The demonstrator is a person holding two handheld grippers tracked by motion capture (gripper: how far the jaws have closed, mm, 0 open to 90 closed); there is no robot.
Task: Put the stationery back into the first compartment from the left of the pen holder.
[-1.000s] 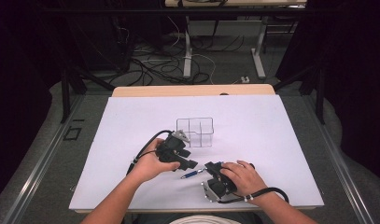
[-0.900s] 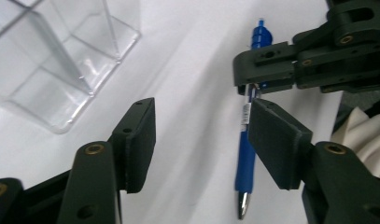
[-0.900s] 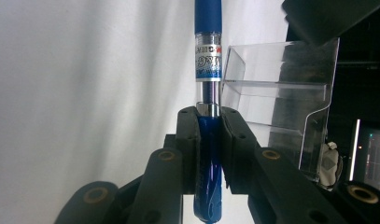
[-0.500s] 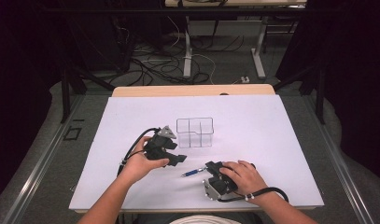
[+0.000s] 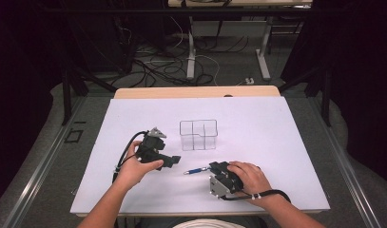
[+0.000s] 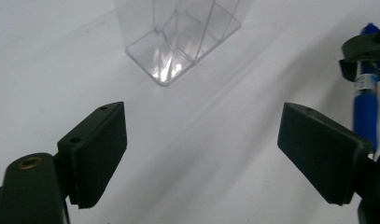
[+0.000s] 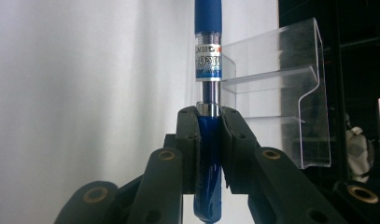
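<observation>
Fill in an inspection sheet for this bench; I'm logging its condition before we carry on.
Surface: white sheet covering the table, bare apart from the items below.
Job's things: blue pen clamped level; clear divided organiser upright, nothing seen in it.
Clutter: nothing seen.
Grippers: right gripper shut on the pen; left gripper has just been opening, nothing between its jaws.
Cables: black leads trail from both grippers.
Surroundings: floor cables, desk legs behind.

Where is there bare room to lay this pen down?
Bare: the white mat right of the clear organizer, and behind it. Crowded: the front, between left gripper, just opened and empty, and right gripper clamping the pen.
</observation>
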